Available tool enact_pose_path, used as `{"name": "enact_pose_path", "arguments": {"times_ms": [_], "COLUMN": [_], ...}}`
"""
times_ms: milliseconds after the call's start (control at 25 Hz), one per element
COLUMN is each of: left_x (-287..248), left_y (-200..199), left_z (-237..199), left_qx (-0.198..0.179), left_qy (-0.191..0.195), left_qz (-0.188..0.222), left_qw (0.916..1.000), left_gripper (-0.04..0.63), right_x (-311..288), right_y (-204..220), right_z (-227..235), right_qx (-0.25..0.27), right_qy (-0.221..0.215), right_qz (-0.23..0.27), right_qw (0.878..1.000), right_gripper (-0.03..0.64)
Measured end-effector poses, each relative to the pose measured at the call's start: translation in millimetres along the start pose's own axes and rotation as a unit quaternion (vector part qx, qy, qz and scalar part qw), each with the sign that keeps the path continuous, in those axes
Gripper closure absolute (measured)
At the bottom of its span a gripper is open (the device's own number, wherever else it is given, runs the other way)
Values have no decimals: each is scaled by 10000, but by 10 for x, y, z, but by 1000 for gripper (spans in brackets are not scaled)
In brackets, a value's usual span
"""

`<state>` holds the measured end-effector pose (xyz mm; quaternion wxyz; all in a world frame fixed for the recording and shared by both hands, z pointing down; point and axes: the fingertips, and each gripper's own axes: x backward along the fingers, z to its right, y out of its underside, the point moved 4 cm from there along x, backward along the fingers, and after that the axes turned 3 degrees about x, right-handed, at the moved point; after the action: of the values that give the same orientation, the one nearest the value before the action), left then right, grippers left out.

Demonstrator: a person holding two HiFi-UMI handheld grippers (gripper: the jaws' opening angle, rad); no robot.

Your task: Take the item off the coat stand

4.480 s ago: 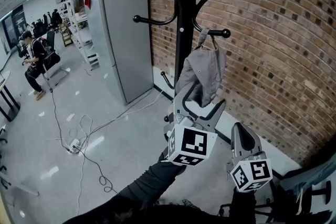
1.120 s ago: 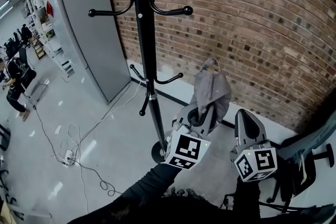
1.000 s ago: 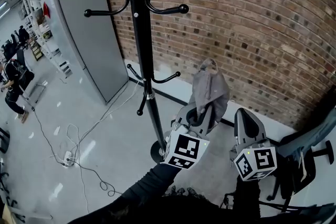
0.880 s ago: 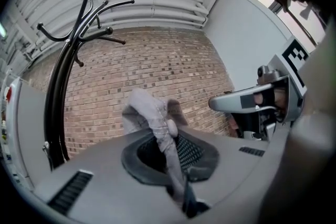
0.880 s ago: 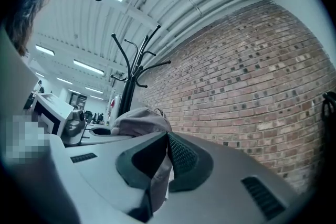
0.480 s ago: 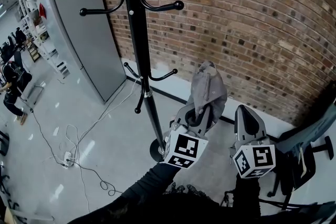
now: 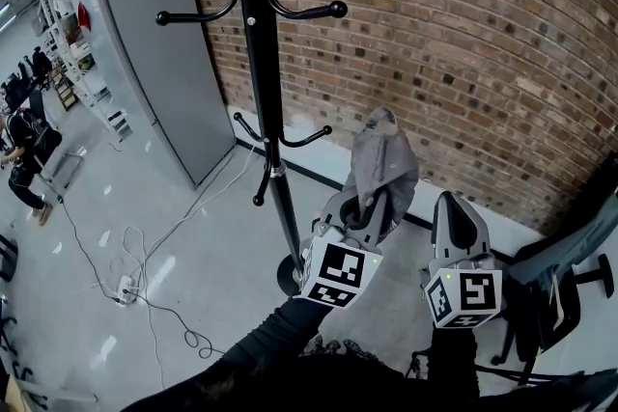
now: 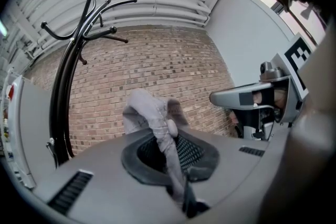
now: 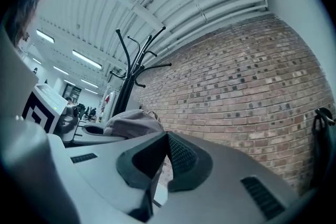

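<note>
A grey cap (image 7: 384,164) is off the black coat stand (image 7: 263,63) and hangs in the air to the stand's right, in front of the brick wall. My left gripper (image 7: 367,203) is shut on the cap's fabric. In the left gripper view the cloth (image 8: 149,113) runs down between the dark pads (image 8: 190,152). My right gripper (image 7: 452,207) stays beside it on the right, shut with nothing between its pads, apart from the cap. The right gripper view shows the cap (image 9: 131,123) at its left and the stand (image 9: 128,76) behind.
A brick wall (image 7: 463,43) is close ahead. A tall grey cabinet (image 7: 164,63) stands left of the coat stand. Cables and a power strip (image 7: 126,289) lie on the floor. A black office chair (image 7: 550,294) is at the lower right. People sit far left (image 7: 24,150).
A few seconds ago the cap hung on a hook of the stand; now it is clear of the stand in my left gripper. In the last second both grippers have stayed about where they were.
</note>
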<state>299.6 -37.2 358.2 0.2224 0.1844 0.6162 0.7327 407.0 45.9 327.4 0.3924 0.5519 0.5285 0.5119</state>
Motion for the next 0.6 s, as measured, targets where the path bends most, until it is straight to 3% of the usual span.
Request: {"name": "enact_pose_path", "arguments": {"times_ms": [600], "left_x": [39], "left_y": [-1], "left_z": [-45], "left_qx": [-89], "left_qy": [-64], "left_qz": [0], "left_qw": [9999], "left_gripper": [575], "right_x": [-10], "right_y": [-50], "right_z": [20], "right_qx": [170], "right_qy": [181], "right_qz": [108], "right_qw": [9996], "right_gripper": [609]}}
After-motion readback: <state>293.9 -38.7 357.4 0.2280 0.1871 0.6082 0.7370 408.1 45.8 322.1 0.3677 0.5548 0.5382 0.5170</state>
